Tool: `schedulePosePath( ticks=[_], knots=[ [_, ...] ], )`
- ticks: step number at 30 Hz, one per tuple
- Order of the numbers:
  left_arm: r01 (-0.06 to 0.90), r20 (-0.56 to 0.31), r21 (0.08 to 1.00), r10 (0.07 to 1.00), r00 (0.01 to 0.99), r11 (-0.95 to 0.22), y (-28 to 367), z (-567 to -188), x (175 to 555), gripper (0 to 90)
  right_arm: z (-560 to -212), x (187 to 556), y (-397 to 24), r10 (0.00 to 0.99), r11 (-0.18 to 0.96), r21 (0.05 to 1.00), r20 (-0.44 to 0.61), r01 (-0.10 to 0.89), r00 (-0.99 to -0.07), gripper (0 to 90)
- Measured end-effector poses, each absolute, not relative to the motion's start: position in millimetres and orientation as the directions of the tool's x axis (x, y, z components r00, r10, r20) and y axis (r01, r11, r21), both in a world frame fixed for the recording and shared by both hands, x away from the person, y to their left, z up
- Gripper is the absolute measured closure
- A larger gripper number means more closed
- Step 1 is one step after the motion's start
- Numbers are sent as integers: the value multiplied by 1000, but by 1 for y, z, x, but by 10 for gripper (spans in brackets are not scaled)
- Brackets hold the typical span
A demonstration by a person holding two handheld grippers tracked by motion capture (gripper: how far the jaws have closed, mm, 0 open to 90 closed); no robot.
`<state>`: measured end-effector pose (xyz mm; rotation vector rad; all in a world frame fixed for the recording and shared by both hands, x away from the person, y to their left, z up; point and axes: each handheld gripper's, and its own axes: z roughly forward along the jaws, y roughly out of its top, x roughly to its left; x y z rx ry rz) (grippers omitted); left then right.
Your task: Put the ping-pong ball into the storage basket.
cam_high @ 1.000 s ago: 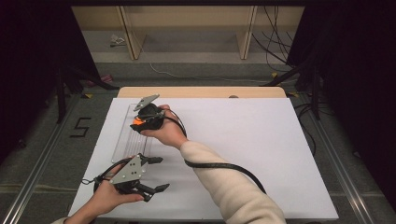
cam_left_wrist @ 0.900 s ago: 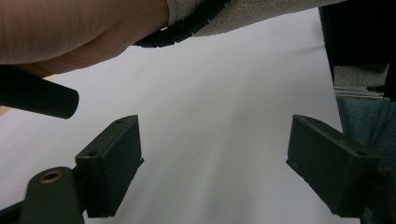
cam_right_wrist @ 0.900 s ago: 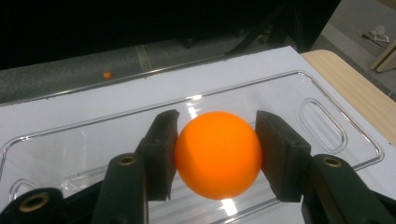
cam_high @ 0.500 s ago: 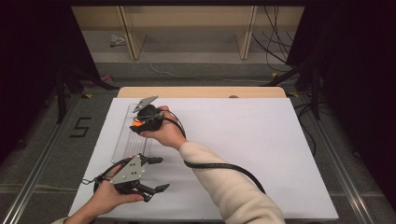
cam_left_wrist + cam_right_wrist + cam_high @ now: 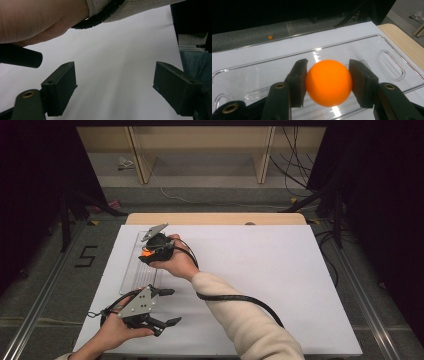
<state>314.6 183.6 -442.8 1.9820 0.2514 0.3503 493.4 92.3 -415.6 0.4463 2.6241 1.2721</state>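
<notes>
Jaws of the right gripper (image 5: 328, 82) clamp an orange ball (image 5: 328, 82) from both sides, the black pads pressed flat against its left and right flanks. Ball and gripper hang just over a clear plastic tray (image 5: 372, 45), whose rounded rim and oval handle slot show behind the ball in the right gripper view. From the high view the right gripper (image 5: 148, 255) sits over the tray (image 5: 131, 270) at the left part of the white table (image 5: 260, 270), the ball (image 5: 146, 253) a small orange glow under the person's right hand (image 5: 175, 262). A black cable loops from that gripper across the tabletop, beside a cream sleeve (image 5: 240, 320). Nearer the table's front edge, the left gripper (image 5: 167, 307) lies low in the person's left hand (image 5: 117, 332), well apart from the tray, its jaws spread wide with nothing between them. The left gripper view confirms the gap: bare white table (image 5: 120, 75) between the two black pads of the left gripper (image 5: 115, 90), the other arm crossing above. A second small orange ball (image 5: 270, 37) lies on the grey floor (image 5: 249, 41) beyond the table's far edge.
</notes>
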Motion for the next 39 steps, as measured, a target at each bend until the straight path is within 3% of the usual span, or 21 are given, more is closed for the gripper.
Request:
schedulePosePath(
  ticks=[39],
  knots=[
    [18, 132, 906, 323, 937, -422, 183, -443, 314, 184, -425, 496, 94, 347, 601, 776, -34, 194, -937, 513]
  ],
)
